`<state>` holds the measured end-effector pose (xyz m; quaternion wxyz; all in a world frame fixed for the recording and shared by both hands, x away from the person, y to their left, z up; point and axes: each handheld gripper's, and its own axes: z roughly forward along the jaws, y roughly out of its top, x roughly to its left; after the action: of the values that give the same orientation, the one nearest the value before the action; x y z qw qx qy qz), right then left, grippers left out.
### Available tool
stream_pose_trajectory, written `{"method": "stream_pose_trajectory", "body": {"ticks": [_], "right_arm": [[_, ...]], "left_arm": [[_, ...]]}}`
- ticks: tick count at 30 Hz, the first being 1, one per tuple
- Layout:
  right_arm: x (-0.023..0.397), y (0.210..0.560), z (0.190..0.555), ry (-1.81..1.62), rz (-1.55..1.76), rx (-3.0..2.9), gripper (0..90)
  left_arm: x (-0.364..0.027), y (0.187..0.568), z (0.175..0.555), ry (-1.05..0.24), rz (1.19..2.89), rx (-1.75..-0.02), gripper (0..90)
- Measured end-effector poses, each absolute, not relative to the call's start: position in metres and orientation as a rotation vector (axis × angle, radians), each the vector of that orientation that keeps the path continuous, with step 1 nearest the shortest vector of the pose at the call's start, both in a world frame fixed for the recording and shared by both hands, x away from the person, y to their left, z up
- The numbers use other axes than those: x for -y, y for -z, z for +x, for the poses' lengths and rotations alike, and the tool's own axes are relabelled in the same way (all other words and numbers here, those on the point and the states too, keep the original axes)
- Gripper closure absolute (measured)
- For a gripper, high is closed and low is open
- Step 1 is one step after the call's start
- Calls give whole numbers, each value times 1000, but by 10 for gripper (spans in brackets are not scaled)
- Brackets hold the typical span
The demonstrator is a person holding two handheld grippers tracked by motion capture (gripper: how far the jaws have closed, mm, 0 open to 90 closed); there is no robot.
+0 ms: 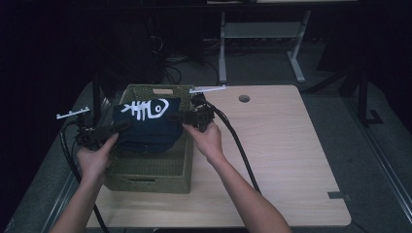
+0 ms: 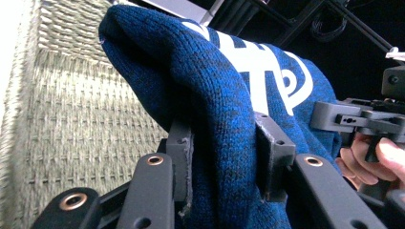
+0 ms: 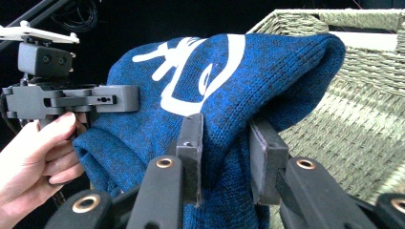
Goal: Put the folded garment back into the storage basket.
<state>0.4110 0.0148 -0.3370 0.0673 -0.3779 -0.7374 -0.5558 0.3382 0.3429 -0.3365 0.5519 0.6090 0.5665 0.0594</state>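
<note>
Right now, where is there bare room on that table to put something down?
The wooden table is bare right of the woven basket, out to its far edge and round hole. It is crowded at the basket, where both claws grip the blue knitted garment.

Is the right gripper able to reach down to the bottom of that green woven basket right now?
Probably not. The right gripper is shut on the folded blue knitted garment with a white fish-bone print, which hangs over the green woven basket and covers most of its opening. The left gripper grips the garment's other side.
</note>
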Motion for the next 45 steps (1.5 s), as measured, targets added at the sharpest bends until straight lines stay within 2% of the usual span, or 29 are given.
{"method": "stream_pose_trajectory", "body": {"ticks": [12, 29, 45], "right_arm": [[-32, 350, 411, 1638, -1160, 2242, 691], [-33, 378, 405, 1585, -1207, 2249, 689], [-34, 392, 399, 1530, -1243, 2359, 667]], "left_arm": [[-355, 345, 342, -120, 1454, -1395, 625], [-361, 361, 351, -13, 1510, -1446, 593], [-355, 364, 356, -80, 1620, -1507, 581]]}}
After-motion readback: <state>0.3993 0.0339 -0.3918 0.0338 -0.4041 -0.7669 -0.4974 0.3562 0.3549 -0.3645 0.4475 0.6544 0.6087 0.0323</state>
